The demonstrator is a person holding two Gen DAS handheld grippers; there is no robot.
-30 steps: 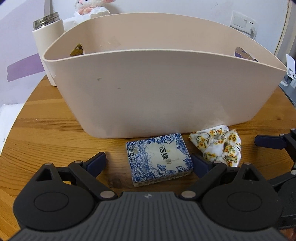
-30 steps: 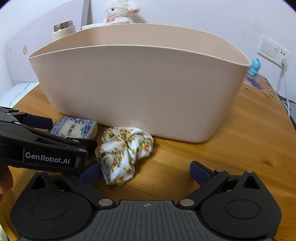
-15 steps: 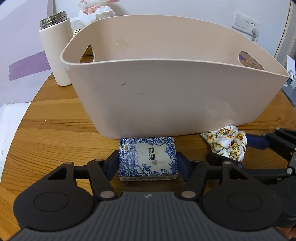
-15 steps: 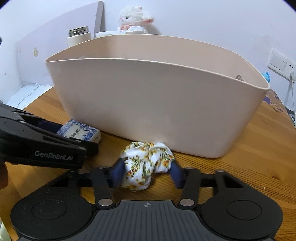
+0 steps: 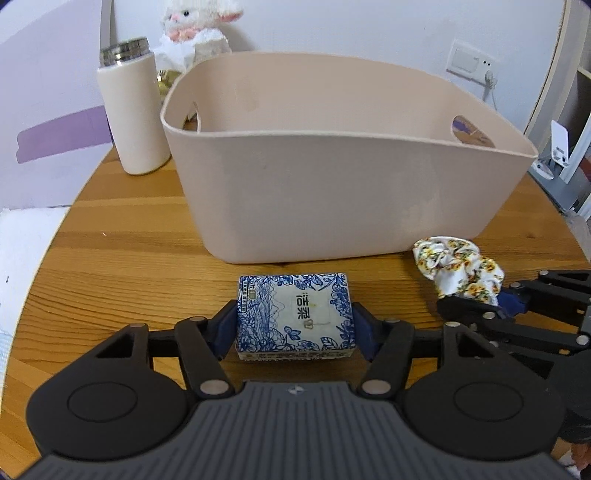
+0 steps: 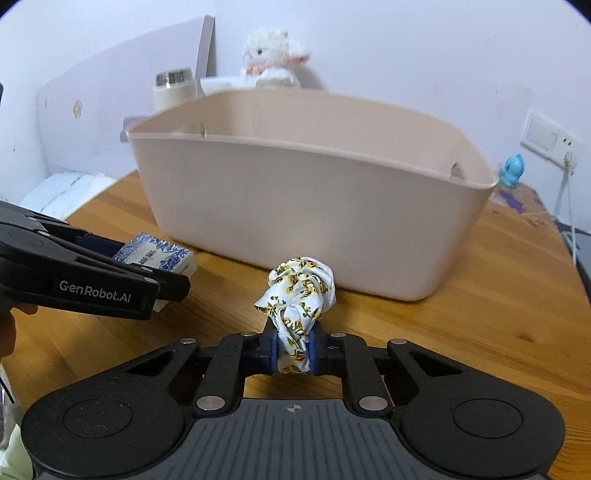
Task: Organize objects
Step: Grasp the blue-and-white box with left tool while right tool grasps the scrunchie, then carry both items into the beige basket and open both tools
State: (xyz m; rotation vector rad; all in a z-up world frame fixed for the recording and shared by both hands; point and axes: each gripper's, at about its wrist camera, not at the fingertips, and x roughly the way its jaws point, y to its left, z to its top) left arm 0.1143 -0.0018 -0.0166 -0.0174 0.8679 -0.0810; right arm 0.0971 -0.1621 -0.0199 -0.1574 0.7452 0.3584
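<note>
Resting between left tongs (image 5: 295,326) — tissue pack (image 5: 295,317), seemingly lifted.

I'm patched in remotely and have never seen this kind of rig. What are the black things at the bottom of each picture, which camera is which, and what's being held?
No robot arm here: a person holds a two-finger gripper in each hand, each with a fisheye camera looking along its fingers. In the left wrist view, the left gripper is shut on a blue-and-white tissue pack. In the right wrist view, the right gripper is shut on a floral scrunchie. Both are in front of a beige basket on a wooden table. Behind the basket stand a white bottle and a plush toy.
</note>
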